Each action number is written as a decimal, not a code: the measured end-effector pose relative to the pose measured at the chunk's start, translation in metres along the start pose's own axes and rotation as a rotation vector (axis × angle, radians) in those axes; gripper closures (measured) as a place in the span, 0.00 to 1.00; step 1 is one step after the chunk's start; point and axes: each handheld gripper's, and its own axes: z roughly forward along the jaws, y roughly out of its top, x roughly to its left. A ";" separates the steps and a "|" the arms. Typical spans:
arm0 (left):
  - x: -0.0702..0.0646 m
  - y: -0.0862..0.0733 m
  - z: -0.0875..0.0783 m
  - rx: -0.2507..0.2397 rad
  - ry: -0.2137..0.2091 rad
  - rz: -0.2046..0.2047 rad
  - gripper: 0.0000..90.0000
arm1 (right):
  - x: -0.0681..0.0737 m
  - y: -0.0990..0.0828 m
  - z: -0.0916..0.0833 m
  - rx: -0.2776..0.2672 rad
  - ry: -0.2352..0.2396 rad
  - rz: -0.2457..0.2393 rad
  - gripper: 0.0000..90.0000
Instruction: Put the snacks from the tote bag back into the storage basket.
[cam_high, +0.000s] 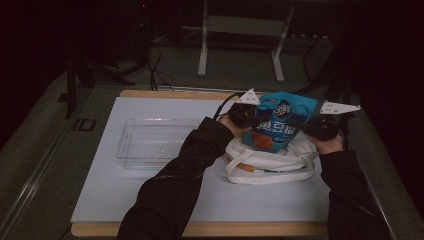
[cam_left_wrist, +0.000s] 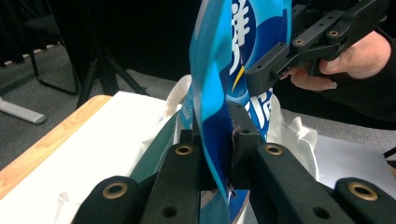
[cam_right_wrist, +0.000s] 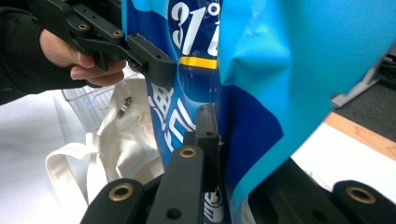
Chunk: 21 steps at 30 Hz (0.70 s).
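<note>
— So what is going on right now?

— Both tools are pinching one blue snack bag (cam_high: 281, 122). The left tool (cam_left_wrist: 219, 154) is shut on one side edge of the bag, and the right tool (cam_right_wrist: 212, 140) is shut on the other side. The bag is held up, right over the white cloth bag (cam_high: 270, 162).

— Is it going in or coming out?

— I can't tell. Its bottom looks to be just at the mouth of the cloth bag. I think this is the step where the snack bag passes through that opening.

— What does the next move need?

— Both hands should move together, so the bag doesn't twist or rip.

— How many things are there?

— One snack bag, one cloth bag, one clear tray (cam_high: 152, 142) beside the cloth bag, two tools, and one table (cam_high: 100, 200).
</note>
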 end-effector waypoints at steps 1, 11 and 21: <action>0.000 0.002 -0.001 -0.001 -0.001 0.004 0.95 | 0.000 0.001 -0.001 -0.001 0.001 -0.002 0.96; -0.003 0.018 -0.010 -0.002 -0.024 0.017 0.96 | 0.005 0.017 -0.011 -0.002 0.012 -0.018 0.97; -0.006 0.036 -0.021 -0.006 -0.033 0.035 0.96 | 0.009 0.034 -0.020 -0.016 0.019 -0.031 0.98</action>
